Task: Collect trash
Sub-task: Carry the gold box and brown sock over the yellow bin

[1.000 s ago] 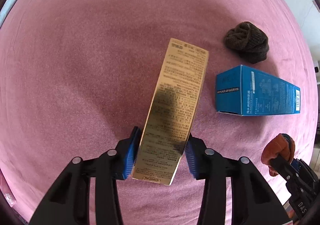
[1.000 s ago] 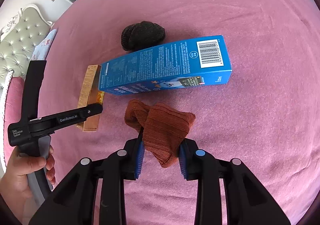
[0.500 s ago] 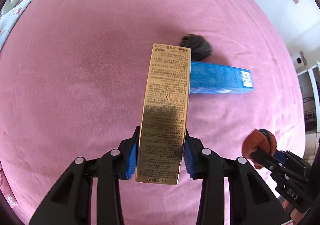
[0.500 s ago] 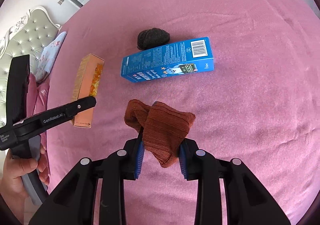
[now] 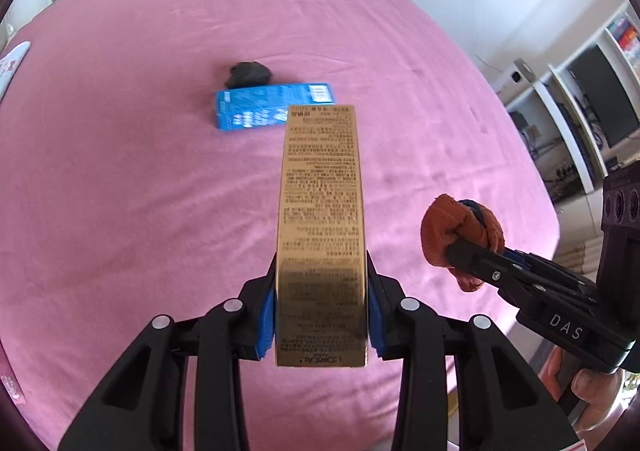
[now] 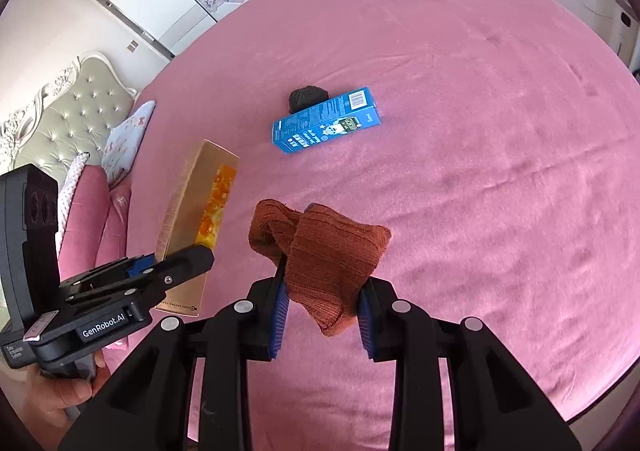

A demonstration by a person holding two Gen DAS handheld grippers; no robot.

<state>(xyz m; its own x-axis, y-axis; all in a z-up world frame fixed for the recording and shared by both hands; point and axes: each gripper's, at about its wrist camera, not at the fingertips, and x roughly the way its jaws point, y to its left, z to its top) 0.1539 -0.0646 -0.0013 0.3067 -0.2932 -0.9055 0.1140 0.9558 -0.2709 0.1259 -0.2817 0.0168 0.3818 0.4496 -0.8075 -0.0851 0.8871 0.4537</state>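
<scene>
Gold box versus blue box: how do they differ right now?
The gold box is clamped in the left gripper above the bed; the blue box lies flat on the pink cover. The blue box touches a dark bundle; the gold box does not. Both are long printed cartons.

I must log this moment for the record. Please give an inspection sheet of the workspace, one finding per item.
Surface: pink bedspread, lightly creased.
Job's things: gold box and brown sock held up; blue box lying flat.
Clutter: dark sock touching the blue box.
Grippers: left gripper shut on the gold box; right gripper shut on the brown sock.
Cables: some by the shelves.
Surroundings: headboard, pillows, wardrobe.
</scene>
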